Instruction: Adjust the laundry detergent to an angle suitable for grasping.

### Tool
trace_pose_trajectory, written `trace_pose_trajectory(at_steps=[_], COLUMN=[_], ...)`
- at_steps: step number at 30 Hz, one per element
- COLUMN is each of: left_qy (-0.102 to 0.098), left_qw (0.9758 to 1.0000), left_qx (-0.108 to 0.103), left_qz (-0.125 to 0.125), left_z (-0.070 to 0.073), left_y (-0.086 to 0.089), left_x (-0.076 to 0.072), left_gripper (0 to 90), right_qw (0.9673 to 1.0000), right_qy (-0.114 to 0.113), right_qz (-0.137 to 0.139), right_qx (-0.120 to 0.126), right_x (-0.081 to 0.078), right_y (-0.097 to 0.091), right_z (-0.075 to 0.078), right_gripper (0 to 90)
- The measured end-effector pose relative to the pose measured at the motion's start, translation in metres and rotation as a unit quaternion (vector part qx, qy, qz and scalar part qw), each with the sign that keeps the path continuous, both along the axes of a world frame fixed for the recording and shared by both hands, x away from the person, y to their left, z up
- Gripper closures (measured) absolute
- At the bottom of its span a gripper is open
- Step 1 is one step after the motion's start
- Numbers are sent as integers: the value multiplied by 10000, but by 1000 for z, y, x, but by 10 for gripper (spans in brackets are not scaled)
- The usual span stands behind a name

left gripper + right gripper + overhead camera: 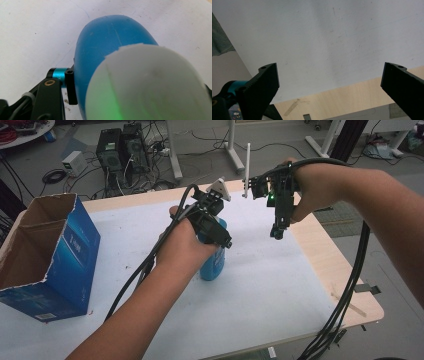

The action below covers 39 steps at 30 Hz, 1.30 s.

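Note:
A blue bottle (212,265) with a white cap stands upright near the middle of the white table cover. My left gripper (216,234) comes at it from above and is shut on its upper part. In the left gripper view the blue body (105,42) and the white cap (150,85) sit between the jaws of my left gripper (140,92), and the left pad (71,87) presses on the bottle's side. My right gripper (278,233) hangs above the table's right part, pointing down. In its own view my right gripper (329,80) is open, with bare table between the jaws.
An open cardboard box (45,255) with blue print stands at the table's left edge. The white sheet (260,295) covers most of the table, and a bare wooden strip (340,270) runs along the right side. Computer towers (122,150) and cables lie on the floor beyond.

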<state>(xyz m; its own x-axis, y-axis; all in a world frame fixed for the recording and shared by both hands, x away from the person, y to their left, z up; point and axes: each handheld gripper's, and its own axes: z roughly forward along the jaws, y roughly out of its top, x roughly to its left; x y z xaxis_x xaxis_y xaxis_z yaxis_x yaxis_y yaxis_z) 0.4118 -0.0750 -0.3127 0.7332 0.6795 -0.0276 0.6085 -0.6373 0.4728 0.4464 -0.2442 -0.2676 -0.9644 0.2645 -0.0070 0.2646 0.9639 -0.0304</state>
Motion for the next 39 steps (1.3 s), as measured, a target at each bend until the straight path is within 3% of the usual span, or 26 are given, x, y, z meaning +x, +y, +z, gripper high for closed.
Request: trace_pose_trajectory(at_steps=[12,16,25,33,39], left_qy=[-43,-154,-130,-10,-1], left_qw=[9999,9996,9976,9932,9869], left_qx=[25,110,182,192,186], left_qz=[-147,-226,-659,-1144,-1600], left_z=[7,14,28,45,57], left_y=[7,13,29,50,63], left_x=[-4,-7,-18,-29,-37], left_gripper=[387,388,389,390,390], right_qw=[10000,10000,10000,9998,9998], right_qy=[12,4,23,15,25], right_qz=[78,62,93,182,199], right_qx=[-19,-7,-1,-16,-14], right_x=[2,3,2,1,2], right_y=[3,5,15,25,34], right_z=[-2,-2,-2,-2,-3], right_gripper=[8,8,8,8,9])
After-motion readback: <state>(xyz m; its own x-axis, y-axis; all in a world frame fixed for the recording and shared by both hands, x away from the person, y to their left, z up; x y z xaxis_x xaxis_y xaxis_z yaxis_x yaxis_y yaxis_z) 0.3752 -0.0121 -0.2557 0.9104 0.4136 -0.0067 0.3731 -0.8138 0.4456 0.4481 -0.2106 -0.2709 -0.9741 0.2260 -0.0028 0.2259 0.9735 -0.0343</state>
